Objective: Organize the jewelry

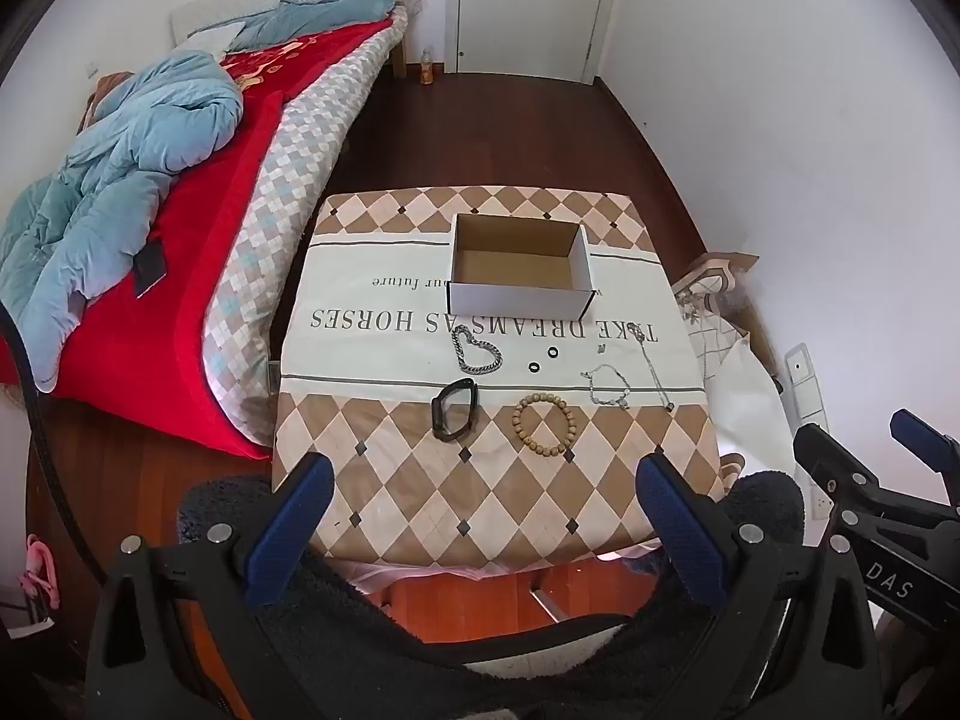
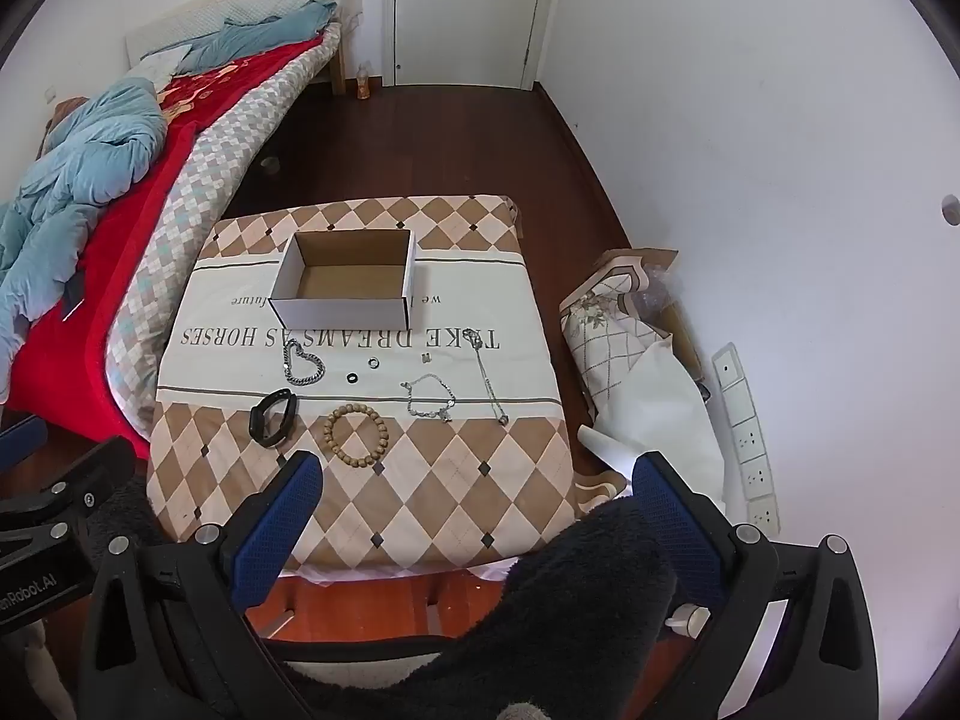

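Observation:
An empty white cardboard box [image 1: 519, 264] [image 2: 345, 279] stands at the far middle of a cloth-covered table [image 1: 420, 498] [image 2: 450, 480]. In front of it lie a heart-shaped silver chain [image 1: 477, 351] [image 2: 303, 363], two small black rings [image 1: 552, 353] [image 2: 373, 363], a black band [image 1: 453, 409] [image 2: 273, 417], a wooden bead bracelet [image 1: 543, 425] [image 2: 357, 429], a thin silver bracelet [image 1: 609, 387] [image 2: 429, 399] and a long silver necklace [image 1: 654, 369] [image 2: 489, 378]. My left gripper [image 1: 483, 474] is open and empty near the table's front edge. My right gripper [image 2: 477, 471] is open and empty, beside it.
A bed [image 1: 180, 210] [image 2: 90, 192] with red and blue bedding runs along the left of the table. A pillow and bags [image 2: 636, 360] lie on the floor at the right by a white wall. A closed door [image 1: 528, 0] stands at the back.

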The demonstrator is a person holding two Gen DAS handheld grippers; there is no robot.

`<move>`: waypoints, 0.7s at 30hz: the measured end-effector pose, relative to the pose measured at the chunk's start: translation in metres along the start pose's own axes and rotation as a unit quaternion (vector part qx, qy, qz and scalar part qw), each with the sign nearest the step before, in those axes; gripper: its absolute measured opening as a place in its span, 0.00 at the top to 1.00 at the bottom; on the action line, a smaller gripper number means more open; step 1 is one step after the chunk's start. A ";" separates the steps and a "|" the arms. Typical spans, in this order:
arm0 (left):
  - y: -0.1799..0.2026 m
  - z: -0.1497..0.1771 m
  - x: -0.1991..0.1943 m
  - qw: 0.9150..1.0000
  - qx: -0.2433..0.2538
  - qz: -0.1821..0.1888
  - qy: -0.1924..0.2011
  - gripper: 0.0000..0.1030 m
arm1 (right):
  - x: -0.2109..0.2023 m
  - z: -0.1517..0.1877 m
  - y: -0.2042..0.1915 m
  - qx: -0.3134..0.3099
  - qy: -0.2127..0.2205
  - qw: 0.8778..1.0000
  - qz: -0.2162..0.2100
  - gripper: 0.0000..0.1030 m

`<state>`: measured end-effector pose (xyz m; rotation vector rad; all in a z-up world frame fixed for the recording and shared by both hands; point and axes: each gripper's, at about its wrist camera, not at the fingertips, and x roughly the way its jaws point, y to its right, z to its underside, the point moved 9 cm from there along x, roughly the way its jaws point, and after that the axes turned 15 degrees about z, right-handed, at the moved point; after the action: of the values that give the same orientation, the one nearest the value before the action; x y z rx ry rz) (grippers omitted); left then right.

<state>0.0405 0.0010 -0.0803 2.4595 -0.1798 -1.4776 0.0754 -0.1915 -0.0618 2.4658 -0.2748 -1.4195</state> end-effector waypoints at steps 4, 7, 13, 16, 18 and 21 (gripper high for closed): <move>0.001 0.000 0.000 1.000 -0.001 0.003 0.001 0.00 | 0.000 0.000 0.000 0.000 0.002 1.000 -0.001 0.00; 0.001 -0.001 0.000 1.000 -0.002 0.002 0.002 0.00 | -0.001 0.000 0.000 0.000 0.002 1.000 -0.002 0.00; 0.005 0.000 -0.001 1.000 -0.005 0.002 0.003 0.00 | 0.002 0.002 -0.001 0.001 0.001 1.000 -0.003 0.00; -0.001 0.002 0.001 1.000 -0.005 0.007 0.003 0.00 | 0.001 0.002 -0.001 0.001 0.000 1.000 -0.003 0.00; -0.002 0.002 0.001 1.000 -0.007 0.008 0.003 0.00 | 0.001 0.001 -0.002 0.001 -0.001 1.000 -0.002 0.00; -0.003 0.001 0.000 1.000 -0.008 0.009 0.003 0.00 | 0.001 0.003 -0.001 0.001 -0.001 1.000 -0.002 0.00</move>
<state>0.0398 0.0035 -0.0817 2.4441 -0.1886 -1.4573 0.0735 -0.1918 -0.0643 2.4675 -0.2724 -1.4242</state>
